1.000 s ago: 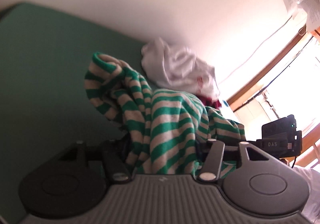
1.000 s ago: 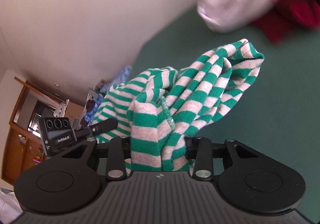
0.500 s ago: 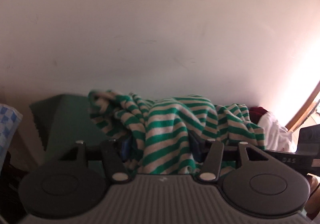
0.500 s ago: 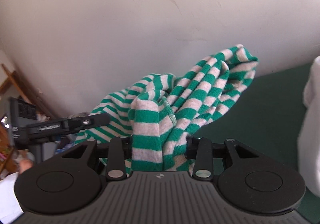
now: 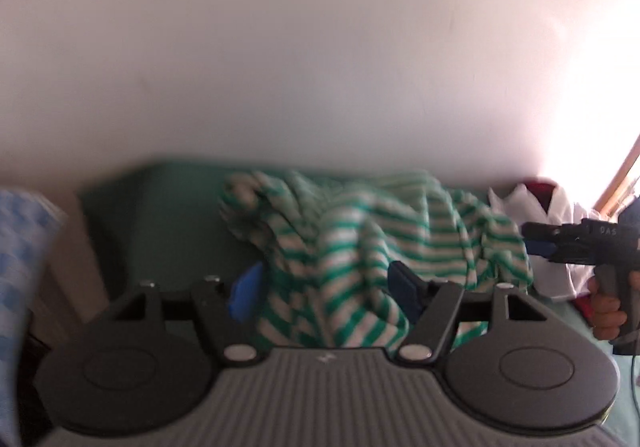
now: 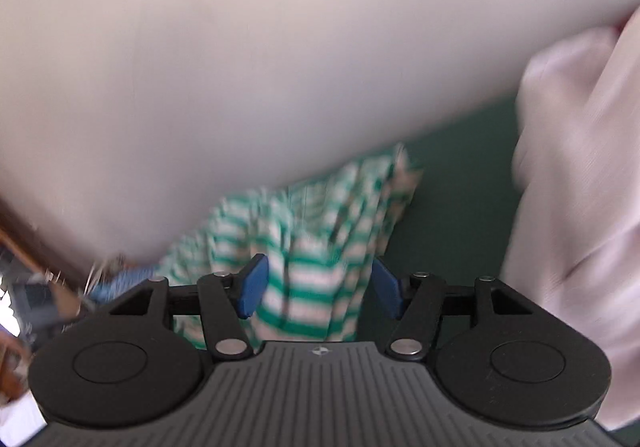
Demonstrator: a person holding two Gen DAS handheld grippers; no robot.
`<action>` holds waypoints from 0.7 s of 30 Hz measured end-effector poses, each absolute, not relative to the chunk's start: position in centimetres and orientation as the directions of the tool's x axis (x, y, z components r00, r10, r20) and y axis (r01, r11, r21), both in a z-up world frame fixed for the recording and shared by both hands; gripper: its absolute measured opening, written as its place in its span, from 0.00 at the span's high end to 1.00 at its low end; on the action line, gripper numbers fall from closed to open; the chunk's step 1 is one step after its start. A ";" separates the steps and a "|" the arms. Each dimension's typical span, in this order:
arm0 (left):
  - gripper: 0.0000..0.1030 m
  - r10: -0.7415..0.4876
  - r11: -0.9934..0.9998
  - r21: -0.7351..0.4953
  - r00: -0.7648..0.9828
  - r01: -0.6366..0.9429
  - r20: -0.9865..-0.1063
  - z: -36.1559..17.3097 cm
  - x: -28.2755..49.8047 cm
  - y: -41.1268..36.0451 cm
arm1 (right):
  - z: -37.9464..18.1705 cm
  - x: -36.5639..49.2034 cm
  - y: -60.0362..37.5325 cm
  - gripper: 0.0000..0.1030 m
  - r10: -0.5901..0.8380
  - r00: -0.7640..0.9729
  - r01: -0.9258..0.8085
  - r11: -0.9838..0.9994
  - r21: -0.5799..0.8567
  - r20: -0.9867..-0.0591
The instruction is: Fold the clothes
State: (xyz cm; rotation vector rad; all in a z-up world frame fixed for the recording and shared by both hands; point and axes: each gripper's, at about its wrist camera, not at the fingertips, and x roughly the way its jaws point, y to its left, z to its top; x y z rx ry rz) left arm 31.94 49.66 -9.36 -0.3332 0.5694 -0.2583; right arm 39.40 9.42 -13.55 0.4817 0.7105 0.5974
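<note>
A green and white striped garment (image 5: 360,243) lies bunched on the green table (image 5: 160,223) against the wall. My left gripper (image 5: 324,287) is open, its blue pads (image 5: 244,291) spread on either side of the cloth. My right gripper (image 6: 318,287) is open too, with the striped garment (image 6: 312,247) lying between its blue pads (image 6: 254,285). The right gripper also shows in the left wrist view (image 5: 576,247), at the garment's right end. Both views are blurred.
A white garment (image 5: 536,231) and a dark red one (image 5: 540,187) lie at the table's right end. The white garment fills the right of the right wrist view (image 6: 576,187). A blue checked cloth (image 5: 20,267) is at the left. The pale wall (image 5: 320,67) is close behind.
Both grippers have opened and let go of the striped garment, which has dropped onto the table. Both have lowered and pulled back slightly.
</note>
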 end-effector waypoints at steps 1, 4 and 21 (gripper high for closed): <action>0.27 -0.333 0.901 -0.408 0.835 0.145 -0.439 -8.6 31.6 50.0 | -12.9 39.2 9.3 0.43 0.645 0.630 -0.351 0.734 0.582 -0.434; 0.29 -0.417 0.816 -0.547 0.845 0.186 -0.335 -7.7 33.0 49.2 | -12.0 39.6 11.1 0.58 0.665 0.634 -0.390 0.716 0.579 -0.395; 0.25 -0.340 0.935 -0.293 0.743 0.200 -0.577 -13.8 34.6 44.3 | -14.9 37.4 13.1 0.85 0.567 0.609 -0.380 0.823 0.423 -0.554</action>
